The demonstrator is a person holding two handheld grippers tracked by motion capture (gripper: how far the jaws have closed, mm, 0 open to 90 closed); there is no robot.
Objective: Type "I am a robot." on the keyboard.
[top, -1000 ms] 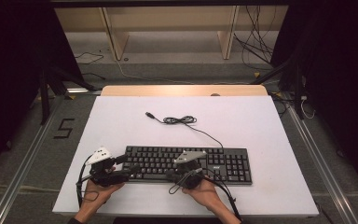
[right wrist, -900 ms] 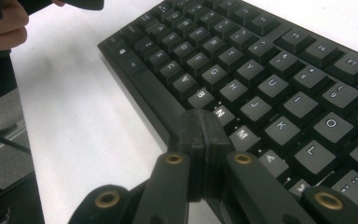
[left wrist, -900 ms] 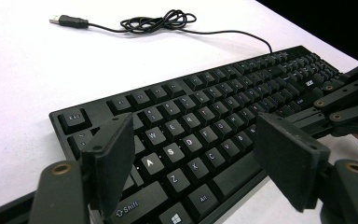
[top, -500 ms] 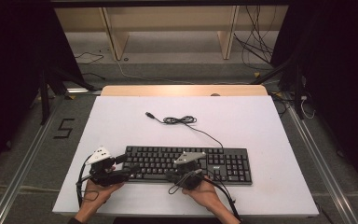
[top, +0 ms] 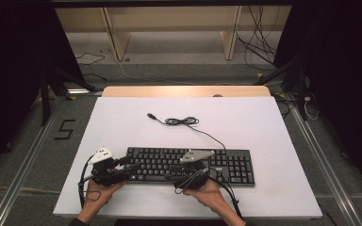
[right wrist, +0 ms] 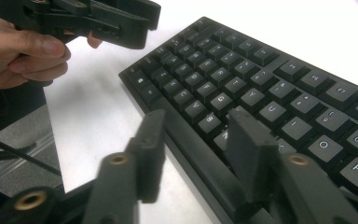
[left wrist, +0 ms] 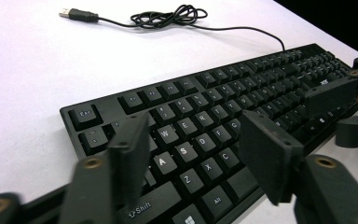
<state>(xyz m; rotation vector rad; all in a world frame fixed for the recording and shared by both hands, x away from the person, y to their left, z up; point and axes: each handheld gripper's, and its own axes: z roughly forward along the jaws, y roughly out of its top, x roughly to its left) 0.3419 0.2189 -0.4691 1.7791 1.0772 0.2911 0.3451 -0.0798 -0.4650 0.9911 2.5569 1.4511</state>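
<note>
Keyboard (top: 188, 165) sits flat on the white surface (top: 273, 122), near edge, roughly 6 o'clock of the surface centre in the high view. Its cable (top: 184, 121) runs off toward 12 o'clock, loosely coiled, USB plug lying free, not connected to anything I can see.

My left hand-held gripper (top: 134, 165) is at the keyboard's 9 o'clock end. In the left gripper view its jaws stand wide apart w/ nothing between them, hovering over the A/S/Z keys (left wrist: 182, 156) & the Shift corner. Can't tell if a jaw tip touches a key.

My right hand-held gripper (top: 174, 170) is at the front edge, abt mid-keyboard. In the right gripper view the jaws are also parted & empty: one sits off the front edge over bare surface, the other over the letter rows, so they straddle the front rim. No clear contact yet.

Progress, my guess: approach done, both grippers lined up on the keyboard, but no grip made. Keyboard not lifted, not tilted, lies square. Left to do: close on the edge w/ both sides, then lift or shift it. Cable is loose, so it'll drag along; shouldn't snag.
</note>
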